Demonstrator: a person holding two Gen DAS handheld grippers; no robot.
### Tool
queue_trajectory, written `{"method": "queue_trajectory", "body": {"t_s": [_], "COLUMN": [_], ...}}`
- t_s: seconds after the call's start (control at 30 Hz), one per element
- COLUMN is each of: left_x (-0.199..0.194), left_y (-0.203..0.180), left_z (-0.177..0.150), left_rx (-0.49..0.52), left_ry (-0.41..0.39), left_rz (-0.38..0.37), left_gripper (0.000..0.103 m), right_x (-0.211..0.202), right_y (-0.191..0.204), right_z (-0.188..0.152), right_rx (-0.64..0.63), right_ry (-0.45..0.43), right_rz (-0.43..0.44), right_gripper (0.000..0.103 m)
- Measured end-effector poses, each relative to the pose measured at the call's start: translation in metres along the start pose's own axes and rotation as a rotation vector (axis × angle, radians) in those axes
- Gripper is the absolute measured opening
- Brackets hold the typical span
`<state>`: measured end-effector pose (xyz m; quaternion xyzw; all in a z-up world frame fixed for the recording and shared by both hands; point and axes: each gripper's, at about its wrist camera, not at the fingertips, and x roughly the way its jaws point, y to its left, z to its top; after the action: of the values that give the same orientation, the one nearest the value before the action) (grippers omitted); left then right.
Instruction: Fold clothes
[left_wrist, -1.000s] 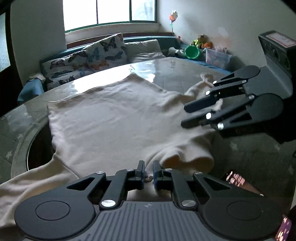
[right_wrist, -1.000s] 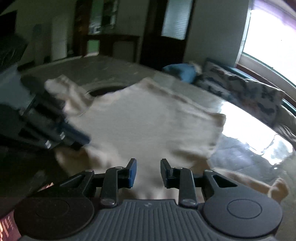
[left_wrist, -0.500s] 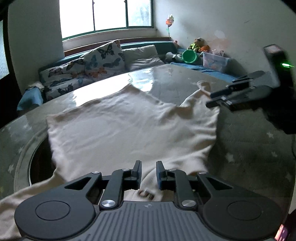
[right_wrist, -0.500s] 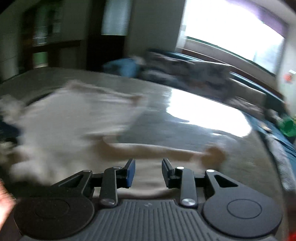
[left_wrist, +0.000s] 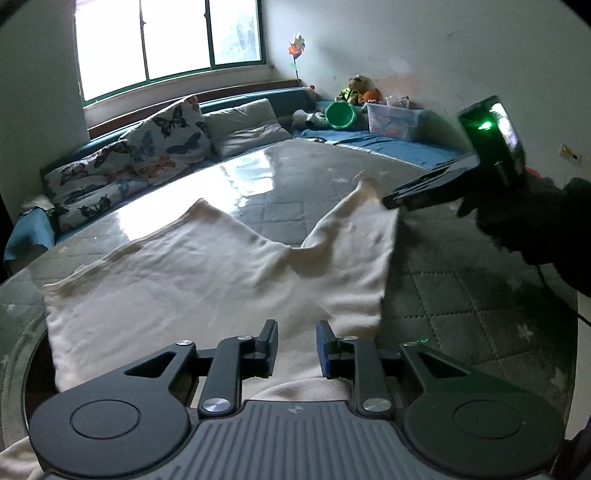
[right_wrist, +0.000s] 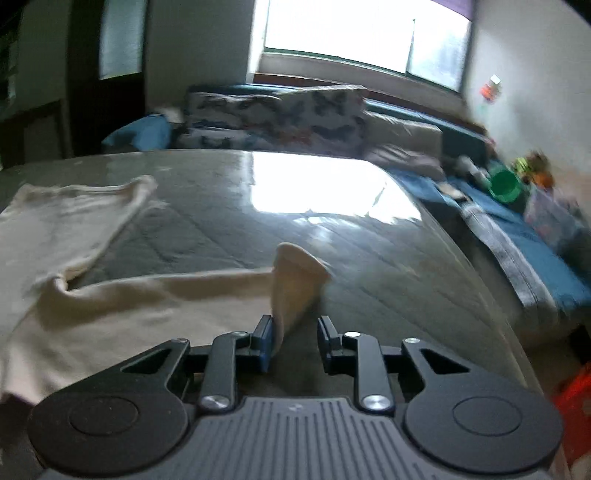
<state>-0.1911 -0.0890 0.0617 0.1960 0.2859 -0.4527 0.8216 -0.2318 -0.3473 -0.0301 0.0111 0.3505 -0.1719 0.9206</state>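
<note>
Change: your right tool (left_wrist: 391, 201) has swung out to the sleeve (left_wrist: 354, 225); the left one has let go.
Left tool (left_wrist: 295, 345): jaws apart, holding nothing, hovering over the near edge of the cream garment (left_wrist: 177, 280).
Garment: spread flat on the glass-topped surface (left_wrist: 461, 288).
Right tool: jaws apart, sleeve cuff (right_wrist: 295, 273) standing between your fingers, touching the left pad.

No text, label, brand or number is legible in either view; a small emblem on the ribbed body of each tool is too small to make out.
</note>
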Motion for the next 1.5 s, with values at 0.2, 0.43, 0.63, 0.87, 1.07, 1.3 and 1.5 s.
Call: {"method": "queue_trajectory", "body": {"t_s": [0.2, 0.43, 0.63, 0.87, 1.07, 1.3, 1.5], "left_x": [0.008, 0.013, 0.024, 0.040, 0.041, 0.025, 0.004], "left_y": [0.000, -0.017, -0.030, -0.040, -0.046, -0.041, -0.010], "left_z": [0.001, 0.010, 0.013, 0.012, 0.007, 0.009, 0.008], "left_rx": [-0.008, 0.026, 0.054, 0.070, 0.083, 0.071, 0.036], "left_ry": [0.015, 0.001, 0.005, 0.033, 0.035, 0.003, -0.025], "left_rz": [-0.010, -0.053, -0.095, -0.134, -0.148, -0.136, -0.027], "left_gripper": [0.025, 0.028, 0.028, 0.028, 0.036, 0.037, 0.041], "right_x": [-0.006, 0.008, 0.012, 0.010, -0.001, 0.001, 0.016], "right_y": [-0.032, -0.034, -0.032, -0.039, -0.026, 0.004, 0.015], "right_z": [-0.007, 0.003, 0.003, 0.001, 0.005, 0.010, 0.009], "right_rx": [0.102, 0.121, 0.084, 0.086, 0.018, -0.045, -0.042], "right_ry": [-0.012, -0.016, -0.006, 0.001, -0.050, -0.059, -0.018], "right_rz": [0.005, 0.044, 0.004, -0.067, -0.145, -0.008, 0.027], "right_gripper": [0.027, 0.041, 0.020, 0.009, 0.026, 0.027, 0.034]}}
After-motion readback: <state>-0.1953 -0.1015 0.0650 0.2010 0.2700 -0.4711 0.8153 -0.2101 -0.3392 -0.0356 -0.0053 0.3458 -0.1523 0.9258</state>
